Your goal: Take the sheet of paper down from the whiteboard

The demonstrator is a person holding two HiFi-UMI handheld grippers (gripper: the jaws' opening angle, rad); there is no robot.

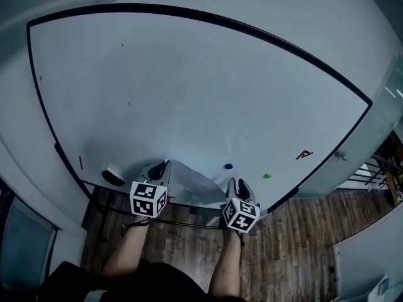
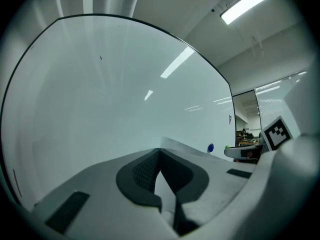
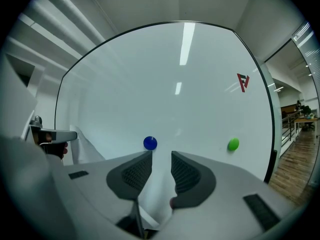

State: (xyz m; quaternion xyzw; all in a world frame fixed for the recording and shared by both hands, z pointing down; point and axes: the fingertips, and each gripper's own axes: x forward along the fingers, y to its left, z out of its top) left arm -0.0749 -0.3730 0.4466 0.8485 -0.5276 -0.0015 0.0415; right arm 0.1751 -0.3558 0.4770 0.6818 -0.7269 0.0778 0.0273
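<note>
The white sheet of paper (image 1: 192,182) hangs low in front of the whiteboard (image 1: 189,87), between my two grippers. My left gripper (image 1: 165,164) is at its upper left corner. In the left gripper view the jaws meet at their tips, shut on the sheet of paper (image 2: 186,148), which runs off to the right. My right gripper (image 1: 239,183) is at the sheet's right side, just below the blue magnet (image 1: 228,167). Its jaws (image 3: 161,158) stand a little apart, and a strip of the paper (image 3: 147,211) shows low between them.
A green magnet (image 1: 267,175) and a small red logo (image 1: 304,155) are on the board to the right. An eraser (image 1: 113,175) sits on the board's lower left edge. Wooden floor (image 1: 296,244) lies below, with glass partitions at the right.
</note>
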